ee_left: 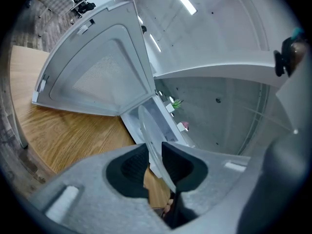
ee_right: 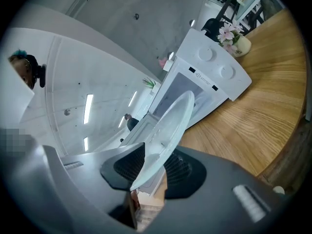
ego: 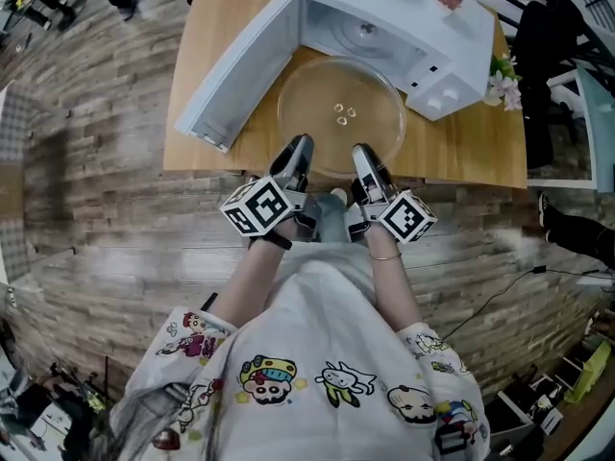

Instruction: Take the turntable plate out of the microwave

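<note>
White tee with cartoon prints (ego: 327, 382) fills the 6 o'clock end of the head view. Just past it are the two black-and-white marker cubes (ego: 259, 206). Beyond those, the left claw (ego: 301, 145) and right claw (ego: 360, 152) sit side by side on the near rim of the clear glass turntable plate (ego: 341, 104). Each is pinched narrow on the glass.

The head view only shows the claws from above. The two gripper views are what show the grip, with the plate edge-on between the ribbed dark pads on both sides. The head view is the only one showing the plate's full circle, with three little nubs at its middle. It's over the wooden worktop (ego: 461, 147), just in front of the open cavity.

Further out at 12 o'clock is the white microwave (ego: 384, 17), with its door (ego: 240, 65) swung wide toward 10 o'clock. Only the right gripper view shows the front panel, with two round dials (ee_right: 207, 55) and a strip of print (ee_right: 192, 72) too small to read. Pink flowers (ee_right: 229, 33) stand past it, at about 2 o'clock in the head view.
</note>
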`<state>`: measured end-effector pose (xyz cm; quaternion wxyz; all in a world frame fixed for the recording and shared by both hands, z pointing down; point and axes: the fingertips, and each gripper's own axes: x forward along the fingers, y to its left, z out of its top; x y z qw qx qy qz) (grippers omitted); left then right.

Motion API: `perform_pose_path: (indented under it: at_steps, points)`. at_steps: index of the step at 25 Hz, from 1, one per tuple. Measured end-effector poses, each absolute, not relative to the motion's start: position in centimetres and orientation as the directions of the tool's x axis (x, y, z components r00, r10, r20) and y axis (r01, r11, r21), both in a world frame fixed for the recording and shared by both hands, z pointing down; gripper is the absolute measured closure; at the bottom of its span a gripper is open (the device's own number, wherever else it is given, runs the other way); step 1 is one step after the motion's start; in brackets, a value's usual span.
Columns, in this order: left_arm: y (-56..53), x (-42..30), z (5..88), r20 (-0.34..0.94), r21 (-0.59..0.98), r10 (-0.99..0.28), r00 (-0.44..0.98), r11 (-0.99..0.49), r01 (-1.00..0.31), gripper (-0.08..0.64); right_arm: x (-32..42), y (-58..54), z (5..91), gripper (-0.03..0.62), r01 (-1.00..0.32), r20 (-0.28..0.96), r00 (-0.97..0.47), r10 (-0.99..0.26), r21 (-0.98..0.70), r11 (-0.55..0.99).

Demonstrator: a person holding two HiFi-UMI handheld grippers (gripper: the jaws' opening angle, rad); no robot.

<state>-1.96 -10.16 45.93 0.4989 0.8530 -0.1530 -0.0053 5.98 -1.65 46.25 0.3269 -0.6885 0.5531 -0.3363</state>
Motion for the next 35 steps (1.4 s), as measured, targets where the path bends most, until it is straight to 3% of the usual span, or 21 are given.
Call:
perform_pose_path:
  at_steps: [35]
  points:
    - [3.3,-2.1,40.6,0.06,0.858,-0.319,0.946,-0.468,-0.213,0.48,6.9,10.5,40.2,0.465,-0.634,0.053,0.001,-0.999,-0.772,-0.042]
